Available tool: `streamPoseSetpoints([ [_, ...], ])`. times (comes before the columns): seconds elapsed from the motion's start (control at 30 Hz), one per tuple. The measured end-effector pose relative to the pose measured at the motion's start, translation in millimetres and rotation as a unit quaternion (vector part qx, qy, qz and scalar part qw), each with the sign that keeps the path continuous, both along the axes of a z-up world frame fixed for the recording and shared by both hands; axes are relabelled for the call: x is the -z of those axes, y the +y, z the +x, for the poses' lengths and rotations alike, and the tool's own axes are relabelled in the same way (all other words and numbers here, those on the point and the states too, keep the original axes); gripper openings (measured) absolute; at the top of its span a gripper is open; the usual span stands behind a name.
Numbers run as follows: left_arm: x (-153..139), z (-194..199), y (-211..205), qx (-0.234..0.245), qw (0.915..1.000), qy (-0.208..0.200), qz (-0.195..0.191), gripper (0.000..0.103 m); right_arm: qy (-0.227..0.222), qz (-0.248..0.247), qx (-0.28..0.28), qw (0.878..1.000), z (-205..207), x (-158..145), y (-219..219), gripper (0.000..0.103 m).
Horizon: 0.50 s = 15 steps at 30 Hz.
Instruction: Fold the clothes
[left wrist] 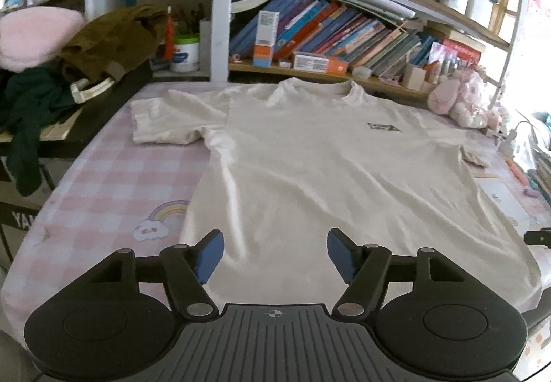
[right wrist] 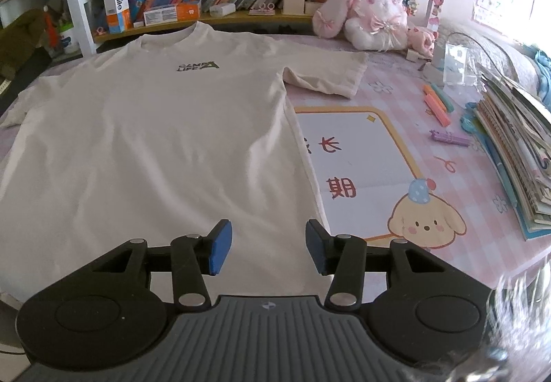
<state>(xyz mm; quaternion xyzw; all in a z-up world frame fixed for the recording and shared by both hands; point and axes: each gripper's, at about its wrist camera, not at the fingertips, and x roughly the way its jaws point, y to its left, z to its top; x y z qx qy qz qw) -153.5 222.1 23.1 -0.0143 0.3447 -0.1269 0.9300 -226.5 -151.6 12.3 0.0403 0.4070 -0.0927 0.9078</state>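
Observation:
A cream T-shirt [left wrist: 310, 168] [right wrist: 155, 141] lies spread flat, front up, on the pink checked table cover, collar toward the bookshelf, both short sleeves out to the sides. A small dark logo [right wrist: 198, 66] sits on its chest. My left gripper [left wrist: 274, 256] hovers open above the shirt's lower hem near its left side, blue pads apart with nothing between them. My right gripper [right wrist: 268, 249] hangs open over the hem near the shirt's right edge, also holding nothing.
A pile of brown and dark green clothes [left wrist: 86, 51] lies at the left. Bookshelves [left wrist: 344, 34] stand behind the table. Pink plush toys [right wrist: 372, 17], markers [right wrist: 437, 103] and a stack of books [right wrist: 516, 155] crowd the right side. A printed mat [right wrist: 361, 168] lies beside the shirt.

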Motion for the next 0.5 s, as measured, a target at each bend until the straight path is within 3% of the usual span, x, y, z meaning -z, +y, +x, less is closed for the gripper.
streamPoseSetpoints([
  [0.07, 1.4, 2.1, -3.6, 0.001, 1.0, 0.003, -0.004, 0.074, 0.0, 0.001, -0.003, 1.0, 2.9, -1.2, 2.4, 0.048],
  [0.5, 20.4, 46.1, -36.6, 0.001, 0.9979, 0.064, -0.01, 0.075, 0.018, 0.047, -0.007, 0.999, 44.8, 2.9, -17.4, 0.064],
])
